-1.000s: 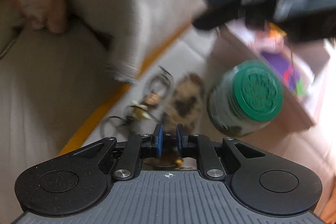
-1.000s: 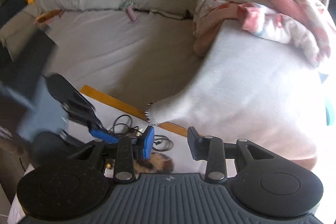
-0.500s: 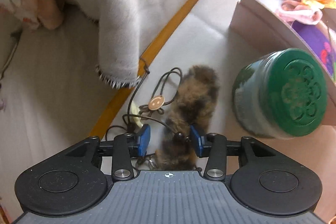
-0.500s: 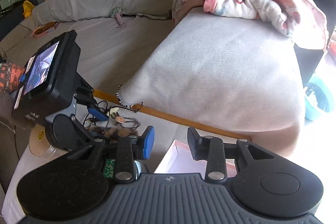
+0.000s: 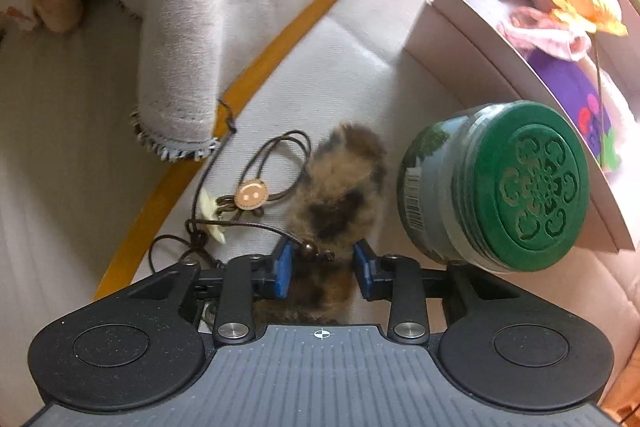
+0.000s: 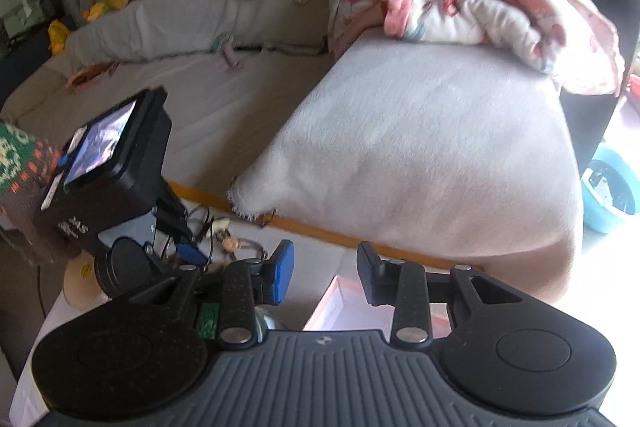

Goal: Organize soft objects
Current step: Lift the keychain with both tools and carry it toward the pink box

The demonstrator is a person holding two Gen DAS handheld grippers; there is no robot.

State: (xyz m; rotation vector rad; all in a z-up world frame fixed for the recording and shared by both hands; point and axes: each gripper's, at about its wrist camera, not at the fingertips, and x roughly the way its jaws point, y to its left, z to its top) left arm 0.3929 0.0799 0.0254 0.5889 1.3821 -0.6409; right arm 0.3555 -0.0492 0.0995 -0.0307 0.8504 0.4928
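One mottled brown-and-black fur tuft point(image 5: 336, 203) sits between the closing left hand-held gripper point(image 5: 322, 267) pads.

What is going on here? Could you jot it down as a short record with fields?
Setting: white table beside a sofa
Left gripper: jaws closing around a brown furry toy
Right gripper: open, holding nothing, above a pink box
Beside the toy: green-lidded jar, brown cord with a smiley button
In the box: pink knit piece
On the sofa: grey blanket
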